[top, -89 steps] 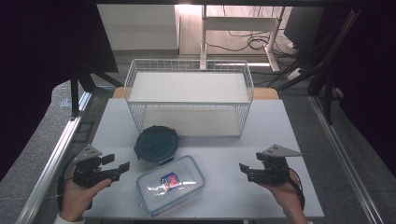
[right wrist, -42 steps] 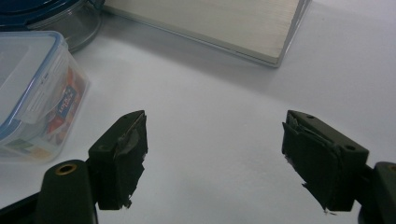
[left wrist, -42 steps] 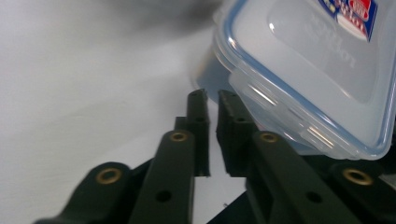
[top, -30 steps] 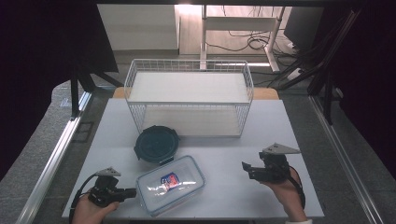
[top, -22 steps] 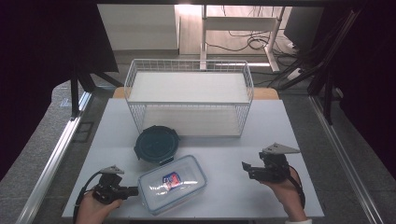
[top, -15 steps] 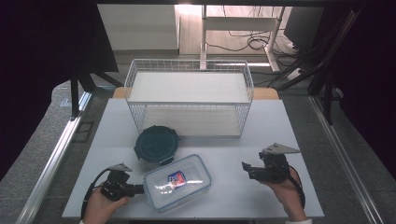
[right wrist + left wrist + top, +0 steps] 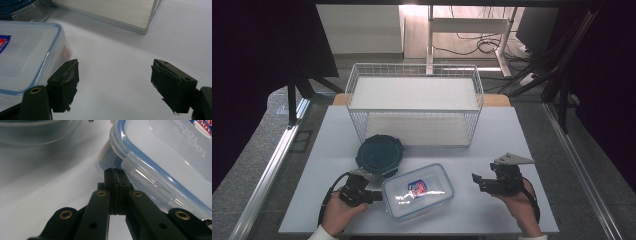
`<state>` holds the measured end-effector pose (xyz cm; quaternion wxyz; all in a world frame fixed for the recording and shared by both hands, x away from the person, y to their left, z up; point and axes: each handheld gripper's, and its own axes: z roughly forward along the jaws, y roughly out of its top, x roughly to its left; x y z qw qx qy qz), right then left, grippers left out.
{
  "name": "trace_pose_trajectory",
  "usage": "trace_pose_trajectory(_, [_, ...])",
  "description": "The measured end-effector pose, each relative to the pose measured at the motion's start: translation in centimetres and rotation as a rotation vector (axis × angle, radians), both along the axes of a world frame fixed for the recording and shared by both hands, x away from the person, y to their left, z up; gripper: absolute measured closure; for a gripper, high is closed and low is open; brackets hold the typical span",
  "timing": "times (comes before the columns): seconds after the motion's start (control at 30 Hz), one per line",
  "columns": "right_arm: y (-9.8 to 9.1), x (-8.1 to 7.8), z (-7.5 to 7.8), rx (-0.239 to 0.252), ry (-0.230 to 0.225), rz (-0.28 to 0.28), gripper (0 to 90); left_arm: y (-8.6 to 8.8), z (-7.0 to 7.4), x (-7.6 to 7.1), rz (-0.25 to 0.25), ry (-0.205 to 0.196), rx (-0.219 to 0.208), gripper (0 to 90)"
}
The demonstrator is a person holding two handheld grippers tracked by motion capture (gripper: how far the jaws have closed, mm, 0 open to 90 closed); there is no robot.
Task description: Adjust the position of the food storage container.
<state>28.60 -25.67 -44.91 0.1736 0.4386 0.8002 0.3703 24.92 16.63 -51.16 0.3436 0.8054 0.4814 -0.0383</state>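
The clear rectangular food container (image 7: 418,191) with a blue-sealed lid is found near the front edge of the white table (image 7: 522,135), tilted askew, just in front of the round dark-lidded container (image 7: 379,155). The left gripper (image 7: 376,196) is pressed against its left end, jaws fully closed with nothing held between them. The right gripper (image 7: 477,181) is held apart to the right, jaws wide and empty. A wire basket (image 7: 414,102) is seen at the back edge.

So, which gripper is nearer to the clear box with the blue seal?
Left. The left gripper, jaws shut, has its tip against the clear box at its left end. The right gripper is open, apart from its right end.
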Motion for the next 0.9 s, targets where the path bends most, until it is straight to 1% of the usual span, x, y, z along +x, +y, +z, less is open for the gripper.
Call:
trace_pose_trajectory(0.03, [0.0,0.0,0.0,-0.002,0.003,0.002,22.1,-0.3,0.0,0.2,-0.009,0.000,0.004,90.0])
trace_pose_trajectory(0.17, [0.1,0.0,-0.1,-0.002,0.005,0.007,22.3,-0.8,0.0,0.5,-0.013,-0.002,0.001,90.0])
trace_pose_trajectory(0.27, [0.0,0.0,0.0,0.002,0.007,0.008,23.7,-0.9,0.0,0.5,-0.013,-0.003,-0.004,90.0])
trace_pose_trajectory(0.3, [0.1,0.0,0.1,-0.002,0.005,0.010,26.9,-0.7,0.0,0.5,-0.019,-0.003,-0.007,90.0])
trace_pose_trajectory(0.33, [0.1,0.0,0.1,-0.002,0.005,0.010,26.9,-0.7,0.0,0.5,-0.019,-0.003,-0.007,90.0])
trace_pose_trajectory(0.37, [0.5,0.2,0.3,-0.010,0.012,0.020,30.8,-0.2,0.3,0.1,-0.014,-0.026,-0.018,90.0])
trace_pose_trajectory(0.4, [0.5,0.2,0.3,-0.010,0.012,0.020,30.8,-0.2,0.3,0.1,-0.014,-0.026,-0.018,89.4])
trace_pose_trajectory(0.43, [0.7,0.3,0.4,-0.008,0.016,0.029,33.3,0.3,0.7,-0.2,0.000,-0.047,-0.022,89.4])
trace_pose_trajectory(0.47, [1.3,0.5,0.6,-0.009,0.023,0.053,37.0,0.7,1.0,-0.4,0.007,-0.060,-0.022,85.9])
trace_pose_trajectory(0.5, [1.7,0.7,0.8,-0.014,0.027,0.064,39.3,1.1,1.3,-0.7,0.023,-0.077,-0.022,82.3])
trace_pose_trajectory(0.57, [2.8,1.2,1.4,-0.029,0.028,0.092,45.3,1.8,1.6,-1.1,0.044,-0.095,-0.015,71.3])
trace_pose_trajectory(0.6, [3.5,1.6,1.8,-0.043,0.027,0.114,49.1,2.0,1.8,-1.4,0.059,-0.096,-0.011,62.2])
trace_pose_trajectory(0.63, [4.6,2.2,2.2,-0.064,0.032,0.140,54.1,2.2,1.8,-1.5,0.068,-0.100,-0.011,54.1])
trace_pose_trajectory(0.7, [6.1,3.3,2.8,-0.103,0.048,0.178,63.9,2.6,1.8,-1.8,0.084,-0.099,-0.014,44.5])
trace_pose_trajectory(0.77, [8.0,4.7,3.3,-0.153,0.077,0.224,76.5,2.9,1.9,-1.9,0.105,-0.103,-0.009,34.2])
trace_pose_trajectory(0.8, [8.6,5.3,3.4,-0.165,0.087,0.243,80.2,3.0,1.9,-1.9,0.115,-0.105,-0.009,31.6])
trace_pose_trajectory(0.83, [9.6,6.1,3.4,-0.185,0.107,0.274,83.5,3.1,2.0,-1.9,0.119,-0.107,-0.011,30.0])
trace_pose_trajectory(0.9, [11.0,7.4,3.2,-0.218,0.145,0.321,87.5,3.2,2.1,-2.0,0.126,-0.110,-0.011,27.3])
